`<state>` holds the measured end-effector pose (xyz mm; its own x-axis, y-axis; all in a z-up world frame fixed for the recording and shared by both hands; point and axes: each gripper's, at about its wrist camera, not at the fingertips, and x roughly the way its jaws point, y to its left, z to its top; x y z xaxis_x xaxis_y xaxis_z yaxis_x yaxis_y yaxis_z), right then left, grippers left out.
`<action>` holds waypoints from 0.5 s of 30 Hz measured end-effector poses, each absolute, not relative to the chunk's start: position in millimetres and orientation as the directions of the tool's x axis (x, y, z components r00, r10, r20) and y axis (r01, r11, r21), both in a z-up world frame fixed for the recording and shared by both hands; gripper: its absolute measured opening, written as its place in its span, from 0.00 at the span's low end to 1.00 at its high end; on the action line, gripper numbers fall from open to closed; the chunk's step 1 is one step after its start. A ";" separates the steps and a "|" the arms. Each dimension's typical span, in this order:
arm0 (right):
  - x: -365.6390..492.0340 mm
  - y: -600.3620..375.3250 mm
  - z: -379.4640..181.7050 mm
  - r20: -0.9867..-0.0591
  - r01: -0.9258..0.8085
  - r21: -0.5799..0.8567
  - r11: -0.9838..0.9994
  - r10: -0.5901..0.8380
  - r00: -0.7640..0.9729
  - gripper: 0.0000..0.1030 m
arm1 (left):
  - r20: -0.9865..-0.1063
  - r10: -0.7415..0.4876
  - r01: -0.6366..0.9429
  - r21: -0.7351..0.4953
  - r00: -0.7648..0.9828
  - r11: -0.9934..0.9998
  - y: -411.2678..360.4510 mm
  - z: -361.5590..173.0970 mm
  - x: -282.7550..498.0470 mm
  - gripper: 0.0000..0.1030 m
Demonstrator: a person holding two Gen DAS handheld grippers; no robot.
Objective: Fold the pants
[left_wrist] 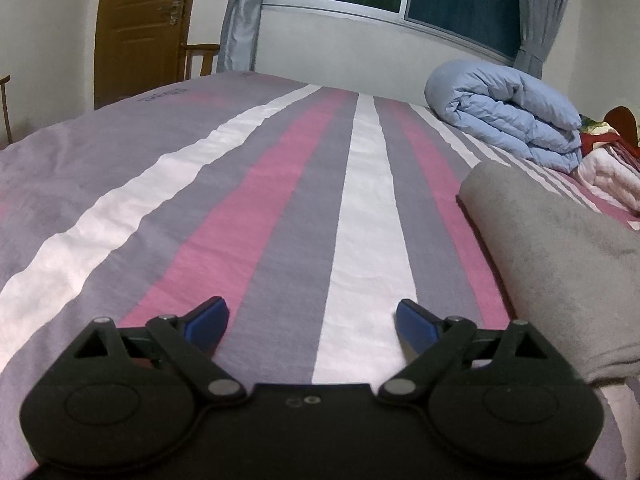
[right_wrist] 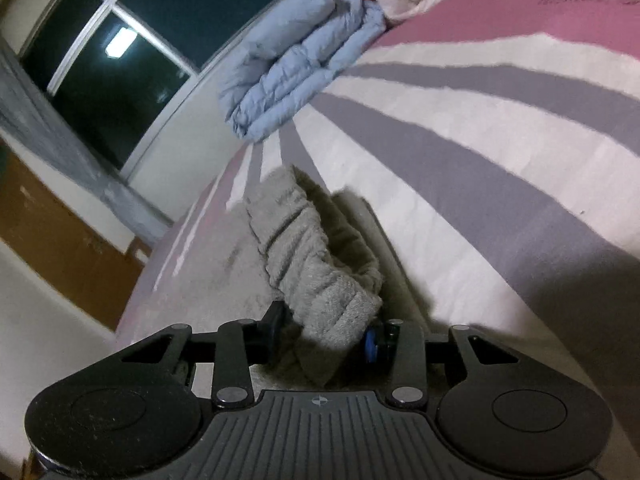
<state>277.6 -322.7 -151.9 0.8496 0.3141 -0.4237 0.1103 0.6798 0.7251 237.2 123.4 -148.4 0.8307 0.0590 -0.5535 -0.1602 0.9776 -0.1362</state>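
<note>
The grey fleece pants lie on the striped bed at the right of the left wrist view. My left gripper is open and empty, low over the bedspread, to the left of the pants. In the right wrist view my right gripper is shut on the gathered waistband of the pants, which bunches up between the fingers and is lifted off the bed. The rest of the pants hangs or lies below, partly hidden by the gripper body.
The bedspread has pink, grey and white stripes. A folded light blue duvet and a pile of pink and red bedding sit at the far right. A window, curtains, a brown door and a chair stand beyond the bed.
</note>
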 end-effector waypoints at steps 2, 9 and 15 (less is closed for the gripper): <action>270.7 -319.5 -143.3 -0.395 0.082 0.714 0.695 0.303 0.867 0.37 | -0.553 0.058 -0.158 -0.135 0.831 0.978 123.3 -148.2 237.0 0.83; 286.3 -330.7 -151.5 -0.462 0.064 0.700 0.711 0.383 0.800 0.41 | -0.553 0.054 -0.140 -0.116 0.832 0.983 119.5 -147.8 238.3 0.83; 284.9 -329.6 -153.2 -0.445 0.065 0.710 0.701 0.375 0.813 0.39 | -0.559 0.052 -0.123 -0.090 0.828 0.988 110.2 -146.9 235.7 0.83</action>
